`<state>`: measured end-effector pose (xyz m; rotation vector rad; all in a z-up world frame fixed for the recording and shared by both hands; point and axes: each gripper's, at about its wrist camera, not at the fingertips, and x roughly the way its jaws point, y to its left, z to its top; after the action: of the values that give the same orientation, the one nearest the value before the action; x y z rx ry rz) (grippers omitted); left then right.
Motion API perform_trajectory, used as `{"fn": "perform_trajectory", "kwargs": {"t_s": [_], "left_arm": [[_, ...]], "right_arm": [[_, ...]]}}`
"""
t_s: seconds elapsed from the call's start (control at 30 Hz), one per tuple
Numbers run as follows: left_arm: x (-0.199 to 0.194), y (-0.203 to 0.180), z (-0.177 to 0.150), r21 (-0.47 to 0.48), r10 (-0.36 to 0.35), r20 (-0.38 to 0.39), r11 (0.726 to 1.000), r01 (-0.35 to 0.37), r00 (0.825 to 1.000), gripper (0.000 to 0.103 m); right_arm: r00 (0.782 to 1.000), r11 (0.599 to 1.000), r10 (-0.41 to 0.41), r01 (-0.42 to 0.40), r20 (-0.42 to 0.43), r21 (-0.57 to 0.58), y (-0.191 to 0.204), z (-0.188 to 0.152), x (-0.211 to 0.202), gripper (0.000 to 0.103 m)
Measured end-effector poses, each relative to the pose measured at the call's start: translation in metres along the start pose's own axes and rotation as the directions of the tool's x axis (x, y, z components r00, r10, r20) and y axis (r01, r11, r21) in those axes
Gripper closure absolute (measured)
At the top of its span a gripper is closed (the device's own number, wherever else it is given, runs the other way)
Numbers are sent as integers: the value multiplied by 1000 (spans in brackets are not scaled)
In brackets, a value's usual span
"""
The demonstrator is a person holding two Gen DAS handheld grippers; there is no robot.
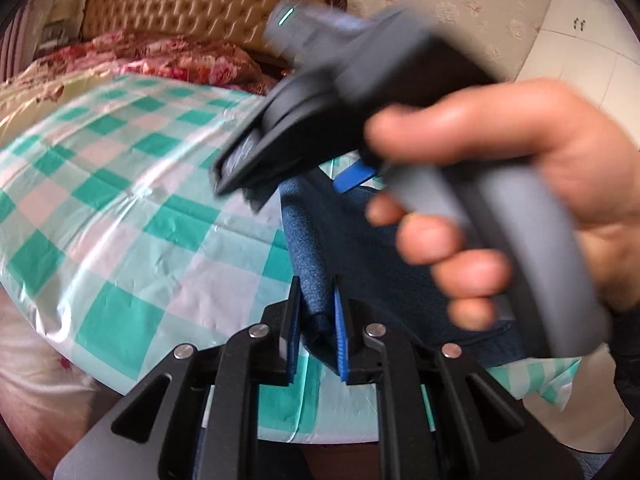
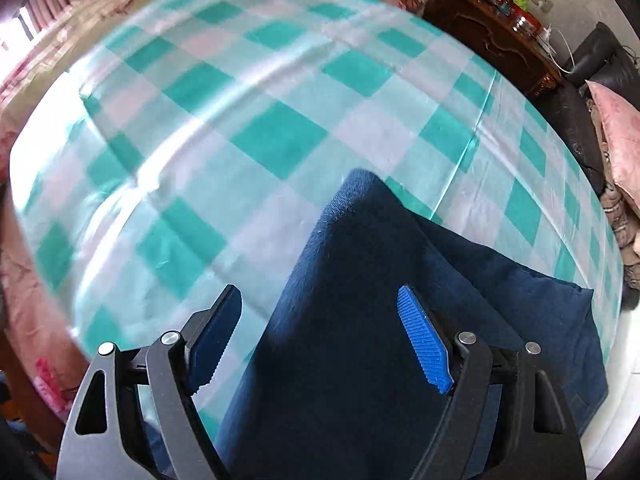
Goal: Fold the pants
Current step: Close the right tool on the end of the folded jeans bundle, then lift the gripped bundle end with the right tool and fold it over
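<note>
The dark blue pants (image 2: 360, 300) lie on a bed under a teal and white checked sheet (image 2: 240, 120). In the left wrist view my left gripper (image 1: 316, 308) is shut on a bunched fold of the pants (image 1: 316, 280), which sits pinched between its blue pads. In the same view a hand (image 1: 520, 200) holds the blurred right gripper device above the pants. In the right wrist view my right gripper (image 2: 320, 332) stands open, pointing steeply down over the pants, with a raised fold of cloth below its spread fingers and no pad touching it.
A tufted tan headboard (image 1: 192, 4) and a red floral quilt (image 1: 160, 56) lie at the bed's far end. A dark wooden cabinet (image 2: 500, 40) with small items, a black sofa and a pink cushion (image 2: 616, 128) stand beyond the bed's right edge.
</note>
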<state>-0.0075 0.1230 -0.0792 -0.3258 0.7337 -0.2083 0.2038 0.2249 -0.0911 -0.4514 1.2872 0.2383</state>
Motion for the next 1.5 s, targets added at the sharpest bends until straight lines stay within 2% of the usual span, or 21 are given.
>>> {"fn": "perform_trajectory", "kwargs": {"t_s": [0.03,0.1,0.13,0.2,0.23,0.3,0.33,0.4,0.5,0.6,0.63,0.67,0.97,1.07,1.1,1.2,1.27,1.33,1.4,1.47,1.5], "left_arm": [[-2,-1,0,6,-4,6,1000,4,1000,89],[-3,-2,0,10,-8,9,1000,8,1000,89],[-3,-1,0,3,-14,6,1000,14,1000,89],[-2,3,-1,-26,-32,4,999,32,999,89],[-2,5,-2,-43,-37,4,998,37,999,87],[0,12,-5,-111,-44,0,993,43,999,72],[4,17,-6,-152,-44,-17,988,41,999,49],[11,19,-9,-181,-68,-38,982,60,997,47],[18,22,-9,-212,-84,-38,974,74,996,47],[20,22,-9,-222,-103,-40,971,92,994,67],[20,20,-9,-212,-105,-39,973,94,994,81],[19,16,-9,-196,-105,-40,976,96,994,85],[-5,-33,9,-38,-44,34,998,45,998,89],[-25,-75,29,64,-45,95,997,39,994,90],[-29,-90,35,100,-50,112,994,39,992,90],[-47,-161,57,259,-107,169,964,60,980,90],[-50,-226,60,389,-158,195,918,72,968,90],[-42,-294,48,510,-208,188,856,86,960,90],[-26,-354,22,606,-245,158,789,102,957,90],[5,-413,-20,692,-252,109,714,109,962,90],[18,-428,-36,714,-243,90,692,108,966,90]], "right_arm": [[1000,1000,-12,12,-8,1,1,1,5,32],[999,999,-43,43,-16,7,-1,0,14,57],[999,999,-44,44,-11,16,-3,0,15,60],[998,998,-60,59,25,16,-4,-4,10,75],[997,998,-67,66,36,14,-4,-5,9,77],[995,996,-84,83,62,18,-6,-9,4,85],[993,996,-86,84,75,28,-8,-11,1,86],[992,996,-85,81,96,41,-10,-13,-4,87],[985,994,-104,100,135,39,-13,-15,-12,88],[983,995,-102,97,152,37,-15,-17,-17,88],[982,995,-102,98,160,36,-15,-18,-18,88],[981,995,-100,95,165,38,-16,-20,-20,88],[966,996,-25,1,259,94,-48,-34,-64,89],[947,984,44,-95,318,148,-88,-45,-98,89],[934,973,75,-145,349,179,-114,-52,-115,89],[893,930,144,-269,428,249,-193,-83,-154,89],[861,889,163,-341,482,308,-262,-122,-174,89],[845,862,160,-372,510,346,-315,-161,-179,89],[834,815,166,-417,526,403,-382,-212,-166,89],[833,785,180,-442,524,433,-423,-248,-144,89],[841,754,194,-457,504,473,-452,-274,-116,89]]}}
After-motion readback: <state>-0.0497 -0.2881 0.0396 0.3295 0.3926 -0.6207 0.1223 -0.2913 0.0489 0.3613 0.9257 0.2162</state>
